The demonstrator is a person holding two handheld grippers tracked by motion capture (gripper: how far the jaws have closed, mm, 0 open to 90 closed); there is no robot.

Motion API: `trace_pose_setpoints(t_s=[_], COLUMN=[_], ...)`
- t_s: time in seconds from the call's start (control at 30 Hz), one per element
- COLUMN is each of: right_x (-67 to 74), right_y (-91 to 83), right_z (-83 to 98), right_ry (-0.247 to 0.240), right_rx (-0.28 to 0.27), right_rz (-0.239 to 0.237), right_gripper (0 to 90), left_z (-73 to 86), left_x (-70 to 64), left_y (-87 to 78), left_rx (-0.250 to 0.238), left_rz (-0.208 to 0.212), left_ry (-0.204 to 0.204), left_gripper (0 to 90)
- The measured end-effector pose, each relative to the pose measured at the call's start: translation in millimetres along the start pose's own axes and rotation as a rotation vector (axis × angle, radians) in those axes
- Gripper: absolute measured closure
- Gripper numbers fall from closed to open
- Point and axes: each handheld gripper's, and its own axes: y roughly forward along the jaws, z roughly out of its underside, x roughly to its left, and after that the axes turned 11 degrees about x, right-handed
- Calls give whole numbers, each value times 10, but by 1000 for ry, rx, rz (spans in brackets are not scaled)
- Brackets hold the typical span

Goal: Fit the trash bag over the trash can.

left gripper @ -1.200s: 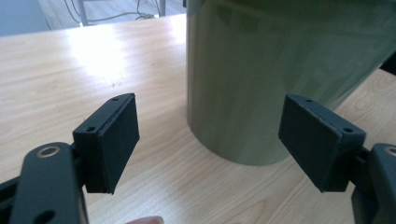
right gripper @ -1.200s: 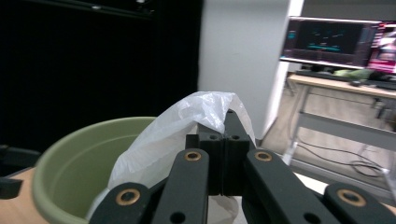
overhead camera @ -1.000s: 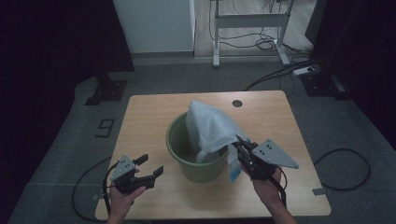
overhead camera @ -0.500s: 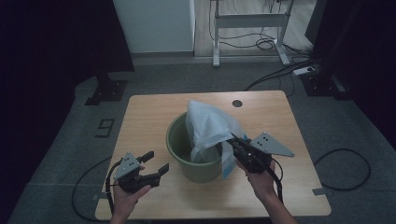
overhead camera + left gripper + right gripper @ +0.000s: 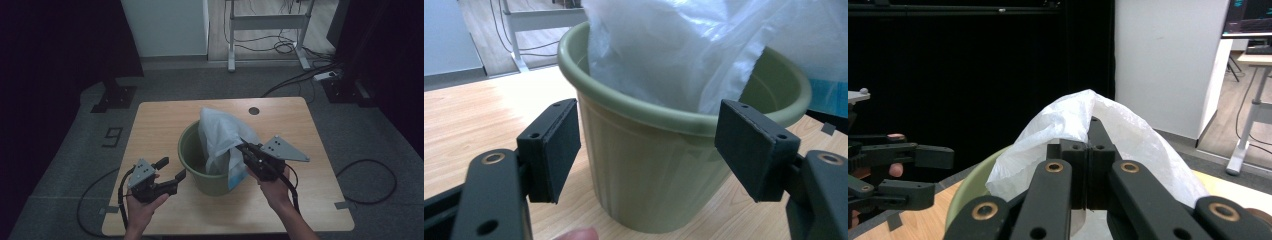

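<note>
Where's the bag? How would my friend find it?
Look at the wooden table first, then at the round green bucket in its middle. The bag is the thin, crinkly white plastic thing rising out of the bucket, with the right gripper pinching its edge. Nothing else on the table is white and floppy.

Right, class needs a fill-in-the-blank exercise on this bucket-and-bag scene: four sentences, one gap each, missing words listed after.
1. The bucket on the wooden table is ______ in colour.
2. The right gripper is shut on the white plastic ______.
3. The left gripper has its jaws ______, with the bucket's wall seen between them in the left gripper view.
4. Most of the bag stands ______ the bucket, rising above its rim.

Missing words: green; bag; open; inside
</note>
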Motion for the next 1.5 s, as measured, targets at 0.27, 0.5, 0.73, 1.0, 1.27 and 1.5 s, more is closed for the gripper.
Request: trace_pose_setpoints(t_s=[0.27, 0.5, 0.73, 1.0, 1.27, 1.5], right_x=[56, 81, 103, 103, 100, 92], right_y=[112, 138, 149, 161, 154, 154], right_z=[-21, -46, -49, -46, -33, -28], right_ry=[-9, -2, -1, -1, 3, 8], right_rx=[21, 23, 22, 26, 25, 26], right_rz=[-28, -52, -55, -58, -63, -66], right_gripper=[886, 886, 886, 885, 885, 885], left_z=[-26, -93, -201, -282, -336, -366], left_x=[-64, -145, -242, -358, -390, -435], left_y=[63, 109, 181, 321, 391, 439], left_rx=[8, 4, -6, 5, 19, 25], left_rz=[12, 4, -10, -28, -44, -45], left_ry=[19, 33, 41, 56, 76, 83], left_gripper=[254, 252, 253, 273, 390, 438])
